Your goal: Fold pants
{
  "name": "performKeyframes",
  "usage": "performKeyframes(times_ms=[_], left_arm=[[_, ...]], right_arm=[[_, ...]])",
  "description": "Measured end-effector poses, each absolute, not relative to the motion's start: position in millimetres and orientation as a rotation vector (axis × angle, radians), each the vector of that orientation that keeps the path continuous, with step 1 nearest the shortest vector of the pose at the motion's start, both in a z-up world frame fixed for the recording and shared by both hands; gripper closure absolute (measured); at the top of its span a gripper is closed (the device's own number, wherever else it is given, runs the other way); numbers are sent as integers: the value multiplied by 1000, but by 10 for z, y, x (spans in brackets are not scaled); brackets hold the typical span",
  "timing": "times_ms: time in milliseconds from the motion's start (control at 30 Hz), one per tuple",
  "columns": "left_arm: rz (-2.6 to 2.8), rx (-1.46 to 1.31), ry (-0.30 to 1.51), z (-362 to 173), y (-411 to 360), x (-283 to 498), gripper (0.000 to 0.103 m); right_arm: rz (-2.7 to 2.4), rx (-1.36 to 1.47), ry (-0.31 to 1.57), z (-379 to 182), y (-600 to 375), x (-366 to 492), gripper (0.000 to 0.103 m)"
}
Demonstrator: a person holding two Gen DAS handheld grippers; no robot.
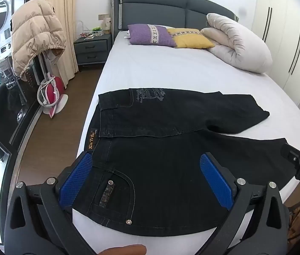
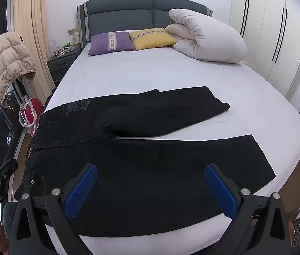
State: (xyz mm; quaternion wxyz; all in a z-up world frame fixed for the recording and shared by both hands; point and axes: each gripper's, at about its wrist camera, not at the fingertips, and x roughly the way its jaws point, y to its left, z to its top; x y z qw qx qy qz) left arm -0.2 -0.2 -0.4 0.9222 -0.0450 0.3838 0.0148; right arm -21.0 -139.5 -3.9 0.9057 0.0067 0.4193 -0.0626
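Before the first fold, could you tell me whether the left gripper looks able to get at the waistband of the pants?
Probably yes: the left gripper hovers open over the pants, near the waistband, with nothing between them.

Left gripper [image 1: 145,180]: black moulded plastic frame, triangular cut-outs, silver round screw heads, blue textured rubber pads [image 1: 76,179]. Right gripper [image 2: 150,189]: same build; in the left wrist view its side carries white lettering, cut off by the frame edge.

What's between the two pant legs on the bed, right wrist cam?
Only bare white sheet. In the right wrist view the black pants lie with legs splayed apart, a wedge of bed widening from the crotch toward the hems.
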Motion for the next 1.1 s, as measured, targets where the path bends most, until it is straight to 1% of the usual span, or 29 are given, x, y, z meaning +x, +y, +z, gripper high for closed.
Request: performKeyframes(times_ms=[1100], left_arm=[[33,-92,809,-143,11,25,0]], right_arm=[[-134,-20,865,-60,-1331,-221,0]])
